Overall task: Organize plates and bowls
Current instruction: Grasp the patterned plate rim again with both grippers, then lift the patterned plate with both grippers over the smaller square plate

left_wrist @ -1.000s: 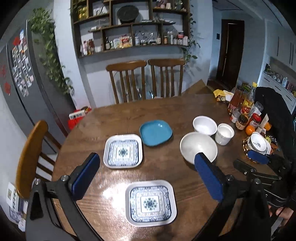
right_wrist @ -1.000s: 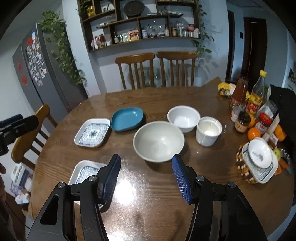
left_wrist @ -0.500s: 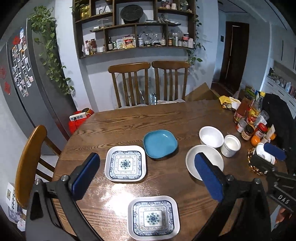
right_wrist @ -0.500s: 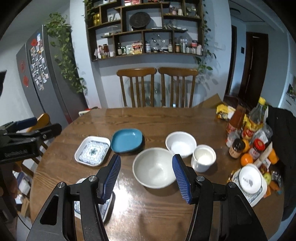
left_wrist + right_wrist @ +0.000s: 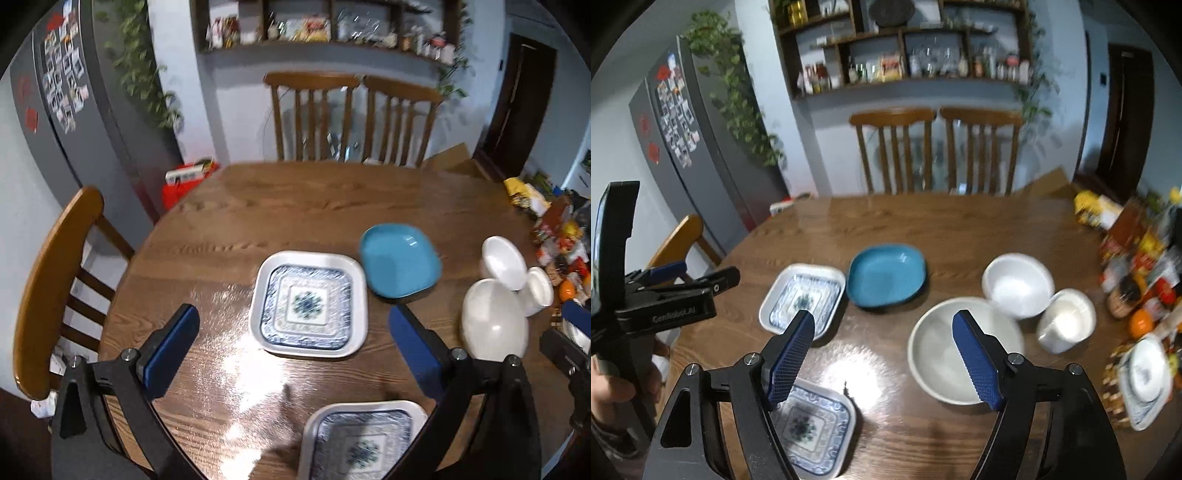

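Note:
A blue-patterned square plate lies mid-table between my open left gripper's fingers; it shows in the right wrist view too. A second patterned plate lies near the front edge. A teal plate sits beside the first. A large white bowl, a smaller white bowl and a white cup stand to the right. My right gripper is open and empty above the table.
The round wooden table carries bottles, jars and an orange at its right edge. A small dish sits on a beaded mat there. Chairs stand behind the table and one chair at the left.
Both grippers have moved forward and lower toward the table. The left now frames the farther patterned plate; the near plate has slid to the bottom of its view. Nothing was taken hold of.

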`<state>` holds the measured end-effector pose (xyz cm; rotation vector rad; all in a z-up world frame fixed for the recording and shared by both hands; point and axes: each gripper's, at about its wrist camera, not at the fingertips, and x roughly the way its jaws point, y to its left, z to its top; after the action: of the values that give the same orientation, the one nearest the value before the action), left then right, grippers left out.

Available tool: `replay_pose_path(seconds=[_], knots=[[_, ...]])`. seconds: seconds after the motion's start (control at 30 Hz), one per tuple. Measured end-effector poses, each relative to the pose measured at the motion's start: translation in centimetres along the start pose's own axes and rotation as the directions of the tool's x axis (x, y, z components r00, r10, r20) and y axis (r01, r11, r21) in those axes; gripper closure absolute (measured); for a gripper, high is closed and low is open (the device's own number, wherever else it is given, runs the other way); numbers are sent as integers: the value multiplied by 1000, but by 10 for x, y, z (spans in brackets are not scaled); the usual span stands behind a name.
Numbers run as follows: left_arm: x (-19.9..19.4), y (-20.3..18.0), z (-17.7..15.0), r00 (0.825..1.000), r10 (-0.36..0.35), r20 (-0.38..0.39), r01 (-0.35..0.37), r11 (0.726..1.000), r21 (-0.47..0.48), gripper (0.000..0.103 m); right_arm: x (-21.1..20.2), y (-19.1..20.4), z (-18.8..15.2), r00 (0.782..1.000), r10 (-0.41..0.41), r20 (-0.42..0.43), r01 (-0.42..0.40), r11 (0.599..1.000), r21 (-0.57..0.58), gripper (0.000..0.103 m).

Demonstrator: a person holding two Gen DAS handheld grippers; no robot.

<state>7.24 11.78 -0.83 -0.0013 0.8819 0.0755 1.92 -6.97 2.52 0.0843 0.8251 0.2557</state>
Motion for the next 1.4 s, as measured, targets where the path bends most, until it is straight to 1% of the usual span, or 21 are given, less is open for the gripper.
replay_pose_path(seconds=[0.1, 0.2, 0.3, 0.43, 0.5, 0.57, 0.67, 0.77, 0.8, 0.83, 0.87, 0.9, 0.93, 0.97, 1.0, 1.03, 1.1, 1.13, 1.17, 1.23, 1.4], knots=[[34, 10, -5, 999, 24, -49, -25, 1000, -7, 1, 31, 4, -5, 998, 16, -64, -14, 1000, 27, 25], [64, 18, -12, 994, 39, -104, -41, 999, -16, 1, 74, 10, -11, 989, 50, -139, -44, 998, 50, 25], [93, 26, -22, 987, 45, -156, -51, 998, -33, 1, 103, 14, -16, 980, 84, -181, -76, 996, 51, 25], [116, 38, -30, 982, 55, -178, -68, 996, -65, 2, 135, 20, -23, 968, 129, -213, -119, 991, 59, 26], [124, 43, -33, 980, 47, -194, -64, 994, -84, 3, 147, 24, -26, 961, 156, -229, -146, 987, 62, 28], [129, 46, -35, 979, 46, -201, -64, 994, -88, 3, 154, 31, -26, 958, 158, -238, -150, 987, 52, 29], [133, 47, -37, 978, 42, -205, -61, 994, -86, 8, 168, 39, -25, 952, 166, -257, -160, 986, 42, 35], [137, 48, -38, 978, 34, -206, -52, 995, -83, 13, 179, 42, -23, 950, 163, -268, -157, 987, 44, 38], [137, 48, -39, 978, 32, -205, -50, 995, -82, 19, 181, 42, -23, 949, 163, -271, -156, 987, 45, 38], [138, 49, -39, 980, 34, -196, -51, 996, -79, 29, 183, 43, -22, 947, 164, -275, -158, 987, 42, 39], [138, 50, -40, 981, 32, -193, -47, 996, -78, 33, 186, 44, -22, 947, 165, -277, -161, 986, 39, 43], [140, 51, -40, 982, 20, -188, -35, 996, -80, 36, 188, 46, -22, 945, 166, -283, -164, 986, 31, 50], [142, 48, -39, 983, 11, -183, -26, 996, -80, 41, 191, 47, -23, 943, 165, -290, -165, 986, 26, 53], [142, 47, -38, 984, 1, -180, -15, 997, -77, 44, 191, 48, -22, 945, 161, -284, -163, 986, 15, 58], [143, 47, -39, 984, -8, -178, -5, 997, -73, 49, 192, 50, -21, 947, 149, -286, -155, 988, -1, 64], [143, 44, -39, 984, -15, -177, 3, 998, -68, 54, 193, 51, -21, 947, 147, -285, -154, 988, -3, 67], [143, 39, -39, 984, -37, -175, 28, 998, -51, 61, 196, 52, -20, 944, 154, -292, -162, 987, -6, 78], [142, 36, -39, 983, -48, -175, 41, 998, -43, 62, 197, 53, -19, 942, 155, -299, -167, 986, -13, 81], [141, 33, -39, 984, -43, -175, 38, 999, -30, 62, 199, 56, -19, 937, 164, -308, -178, 984, -18, 87], [141, 31, -40, 983, -48, -176, 44, 999, -21, 63, 200, 58, -20, 945, 124, -302, -144, 988, -46, 88], [138, 31, -43, 977, -78, -197, 76, 997, -18, 67, 199, 47, -23, 934, 147, -326, -155, 988, 3, 90]])
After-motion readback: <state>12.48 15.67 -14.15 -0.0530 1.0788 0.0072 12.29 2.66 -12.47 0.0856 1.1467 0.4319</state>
